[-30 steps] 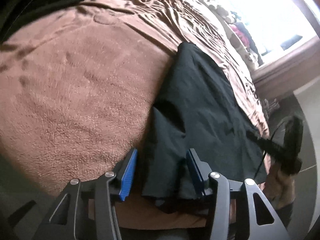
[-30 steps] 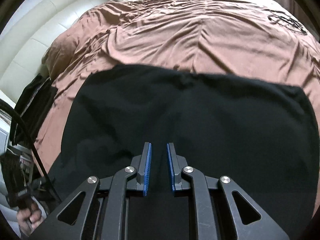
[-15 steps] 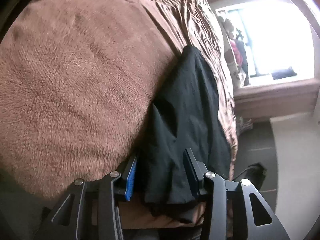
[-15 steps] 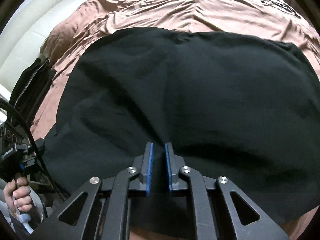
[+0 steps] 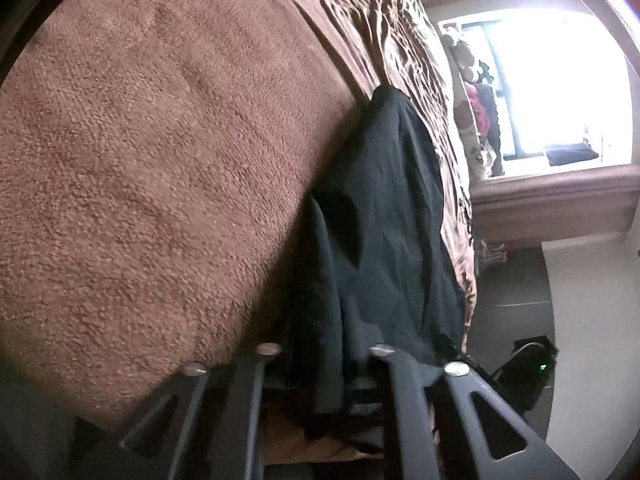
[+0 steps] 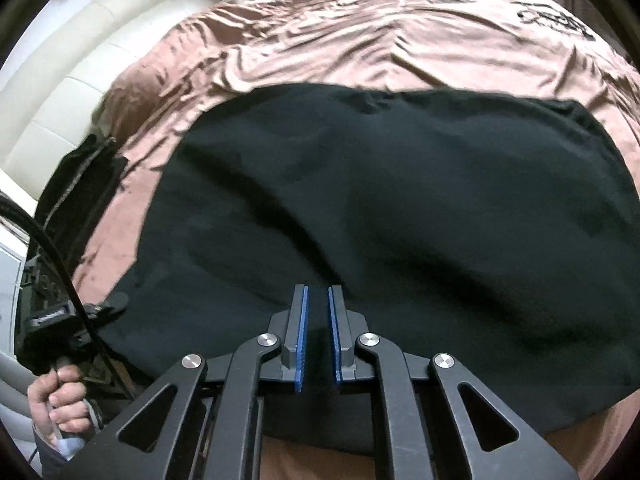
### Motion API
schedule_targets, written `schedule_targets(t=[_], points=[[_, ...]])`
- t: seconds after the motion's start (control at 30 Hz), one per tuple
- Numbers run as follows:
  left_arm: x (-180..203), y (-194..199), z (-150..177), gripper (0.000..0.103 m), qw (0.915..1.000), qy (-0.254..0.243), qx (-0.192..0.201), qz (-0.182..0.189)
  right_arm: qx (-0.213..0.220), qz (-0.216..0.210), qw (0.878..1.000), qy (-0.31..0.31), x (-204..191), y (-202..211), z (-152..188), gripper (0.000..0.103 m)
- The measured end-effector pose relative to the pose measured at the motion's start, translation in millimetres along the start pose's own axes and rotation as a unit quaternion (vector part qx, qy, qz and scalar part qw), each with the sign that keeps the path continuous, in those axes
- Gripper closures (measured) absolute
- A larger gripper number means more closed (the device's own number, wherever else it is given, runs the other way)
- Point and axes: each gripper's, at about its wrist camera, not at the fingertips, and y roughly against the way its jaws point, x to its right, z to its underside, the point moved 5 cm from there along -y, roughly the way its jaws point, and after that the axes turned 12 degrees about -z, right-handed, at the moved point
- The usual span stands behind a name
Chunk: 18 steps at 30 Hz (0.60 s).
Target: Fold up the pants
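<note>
Pants (image 6: 400, 216), black and matte, lie on the brown bed (image 6: 360, 40), both left tongs (image 5: 320, 364) and right tongs (image 6: 317, 332) pinching their near edge.

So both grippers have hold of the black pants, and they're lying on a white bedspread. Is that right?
Not quite. The bedspread is brown, not white, as the right wrist view shows; only the padded headboard is white. The rest stands: the right gripper pinches the near edge of the black pants, and the left gripper has pants fabric between its fingers.
</note>
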Motion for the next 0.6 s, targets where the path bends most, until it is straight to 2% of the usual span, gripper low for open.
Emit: schedule_targets(t=[0.2, 0.47, 0.6], points=[[27, 15, 2, 0.097, 0.9986, -0.032, 0.039, -0.01, -0.023, -0.002, 1.0, -0.013, 9, -15, 19, 0.096], [91, 50, 8, 0.097, 0.9912, -0.095, 0.092, 0.012, -0.015, -0.033, 0.999, -0.04, 20, -1, 36, 0.096], [122, 57, 13, 0.097, 0.9871, -0.121, 0.102, 0.027, -0.014, -0.046, 0.998, -0.043, 22, 4, 45, 0.096]])
